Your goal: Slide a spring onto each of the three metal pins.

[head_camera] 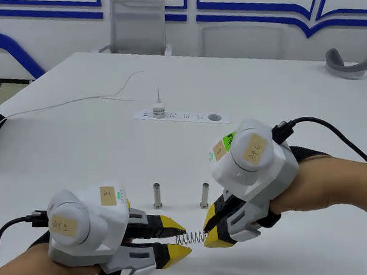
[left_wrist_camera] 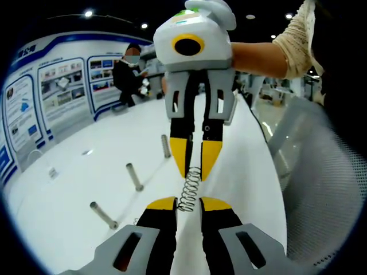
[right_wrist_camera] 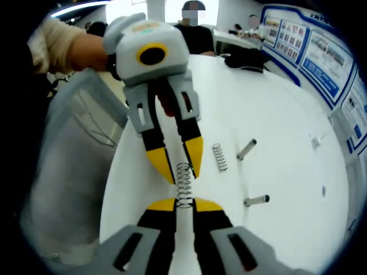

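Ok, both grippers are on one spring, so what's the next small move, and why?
Probably back the left gripper off. The spring spans between both grippers, the right gripper looks clamped on its end, and the pins stand bare beyond; a free end lets the right one aim at a pin.

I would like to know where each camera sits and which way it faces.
Head view: on the headset, looking forward and down at the table; both forearms, the left gripper and the right gripper show.
Left gripper view: on the left gripper, looking along its own jaws at the right gripper.
Right gripper view: on the right gripper, facing the left gripper over its own jaws.
Shared: the spring between the tips.
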Tool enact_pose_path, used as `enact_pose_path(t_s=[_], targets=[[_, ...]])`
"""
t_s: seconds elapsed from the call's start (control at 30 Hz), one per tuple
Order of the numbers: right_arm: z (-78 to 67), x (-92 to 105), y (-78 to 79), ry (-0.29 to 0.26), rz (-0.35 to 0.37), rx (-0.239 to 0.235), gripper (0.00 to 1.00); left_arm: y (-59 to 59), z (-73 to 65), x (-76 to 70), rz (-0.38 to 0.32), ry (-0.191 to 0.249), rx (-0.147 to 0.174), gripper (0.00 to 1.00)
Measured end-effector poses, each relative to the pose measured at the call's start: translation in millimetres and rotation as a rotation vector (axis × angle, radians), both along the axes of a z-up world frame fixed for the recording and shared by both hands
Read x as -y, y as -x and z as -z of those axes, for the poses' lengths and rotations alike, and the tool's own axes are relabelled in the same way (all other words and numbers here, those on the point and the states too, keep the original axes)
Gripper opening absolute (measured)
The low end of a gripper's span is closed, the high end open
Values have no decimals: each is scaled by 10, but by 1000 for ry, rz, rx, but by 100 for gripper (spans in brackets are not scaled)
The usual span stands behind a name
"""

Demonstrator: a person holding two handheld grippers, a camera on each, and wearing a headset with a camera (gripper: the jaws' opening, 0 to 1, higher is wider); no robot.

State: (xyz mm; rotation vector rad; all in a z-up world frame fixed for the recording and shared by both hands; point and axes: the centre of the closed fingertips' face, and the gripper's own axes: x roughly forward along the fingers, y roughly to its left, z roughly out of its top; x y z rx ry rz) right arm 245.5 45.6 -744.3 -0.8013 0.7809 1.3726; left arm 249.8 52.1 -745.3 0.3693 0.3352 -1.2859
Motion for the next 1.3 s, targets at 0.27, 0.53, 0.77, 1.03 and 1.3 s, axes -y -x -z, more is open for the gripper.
enact_pose_path(t_s=[0.27,0.53,0.77,1.03,1.3], targets=[[-90,-37,17,-8,-12,13,12,-2,-2,-9,0,3,6,13],[-181,-109,20,-32,-20,29,12,2,-4,-19,-2,4,4,12],[-252,-173,21,-51,-28,42,11,8,-5,-13,0,5,3,12],[-315,-243,26,-64,-40,61,11,10,-12,1,2,10,1,11],[-377,-342,37,-85,-49,77,12,10,-26,14,1,19,0,11]])
